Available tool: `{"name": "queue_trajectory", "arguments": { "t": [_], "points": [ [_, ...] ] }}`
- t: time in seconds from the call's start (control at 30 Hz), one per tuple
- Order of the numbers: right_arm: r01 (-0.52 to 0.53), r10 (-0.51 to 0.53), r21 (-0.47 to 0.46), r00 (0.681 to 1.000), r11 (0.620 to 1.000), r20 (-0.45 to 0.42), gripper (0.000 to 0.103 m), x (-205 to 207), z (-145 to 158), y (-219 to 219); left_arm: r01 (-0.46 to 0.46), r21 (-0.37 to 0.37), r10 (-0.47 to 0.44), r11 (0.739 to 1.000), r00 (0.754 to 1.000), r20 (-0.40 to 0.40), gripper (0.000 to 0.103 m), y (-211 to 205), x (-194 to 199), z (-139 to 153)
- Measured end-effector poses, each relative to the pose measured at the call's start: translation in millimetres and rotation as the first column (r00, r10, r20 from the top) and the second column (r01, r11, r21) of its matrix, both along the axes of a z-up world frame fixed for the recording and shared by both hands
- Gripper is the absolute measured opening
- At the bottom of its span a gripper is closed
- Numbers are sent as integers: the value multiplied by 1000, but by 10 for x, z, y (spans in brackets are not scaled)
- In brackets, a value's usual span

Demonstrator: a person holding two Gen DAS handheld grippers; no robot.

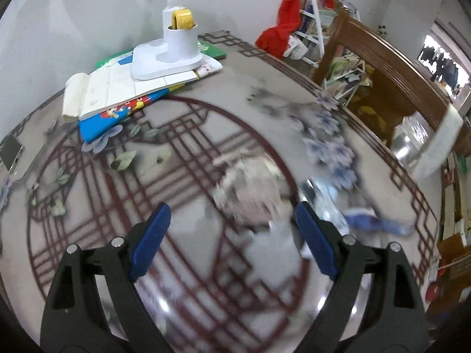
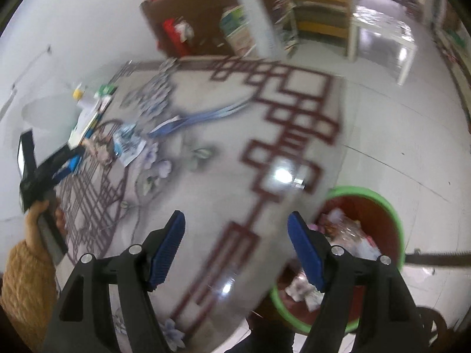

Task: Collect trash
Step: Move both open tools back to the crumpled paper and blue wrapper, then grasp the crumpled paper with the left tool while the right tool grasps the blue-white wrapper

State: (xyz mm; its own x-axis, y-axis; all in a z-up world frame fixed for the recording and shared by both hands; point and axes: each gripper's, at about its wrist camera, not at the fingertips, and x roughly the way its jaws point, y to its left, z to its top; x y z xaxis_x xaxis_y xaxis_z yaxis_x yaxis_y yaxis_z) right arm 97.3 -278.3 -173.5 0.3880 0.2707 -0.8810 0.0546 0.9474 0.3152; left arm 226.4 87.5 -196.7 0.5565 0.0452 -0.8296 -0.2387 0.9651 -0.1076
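In the left wrist view, my left gripper [image 1: 232, 209] hangs open over the patterned table [image 1: 88, 206]. Just beyond its tips lies a blurred crumpled paper wad [image 1: 250, 188]. A clear plastic wrapper [image 1: 323, 203] and a blue lanyard [image 1: 376, 223] lie to its right. My right gripper [image 2: 237, 217] is open with nothing in it, above the table's near edge. Below that edge stands a green-rimmed bin [image 2: 391, 211] with trash inside [image 2: 347, 235]. The right wrist view also shows the left gripper [image 2: 63, 158] in a hand, near the wrapper [image 2: 129, 144] and the lanyard [image 2: 206, 114].
A white lamp base holding a yellow tape roll [image 1: 176, 50] sits on stacked books [image 1: 117, 97] at the table's back. A phone [image 1: 11, 153] lies at the far left. A wooden chair [image 1: 382, 67] and red cloth [image 1: 282, 23] stand behind the table.
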Motion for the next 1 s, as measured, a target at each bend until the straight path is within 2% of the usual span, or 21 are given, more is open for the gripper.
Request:
{"name": "queue_trajectory", "arguments": {
  "t": [0.2,0.27,0.3,0.33,0.37,0.43,0.67,0.8,1.0],
  "points": [
    [-142,143,14,989,990,-31,70,544,-182,576,17,-43,-18,999,999,-27,84,44,348,-250],
    [-179,180,18,983,984,-30,70,700,-220,741,22,-60,-25,998,999,-49,70,61,409,-350],
    [-207,208,20,978,978,-24,70,810,-236,864,25,-75,-30,997,998,-55,56,79,413,-390],
    [-230,231,22,973,973,-15,70,899,-241,965,35,-106,-42,994,998,-55,47,95,392,-433],
    [-248,248,20,969,969,-6,70,962,-241,1047,37,-100,-42,994,998,-41,46,100,358,-431],
    [-296,295,8,955,955,21,70,1152,-260,1278,52,-93,-55,994,998,-33,34,97,288,-402],
    [-382,381,11,923,924,53,70,1719,-449,1911,22,-67,-23,998,1000,-8,34,136,-173,-100],
    [-413,412,0,909,911,59,70,1862,-545,2146,-4,-41,5,999,1000,8,34,174,-363,16],
    [-421,422,-25,906,906,41,70,1931,-669,2258,-22,-53,22,998,1000,2,34,221,-439,11]
  ]
}}
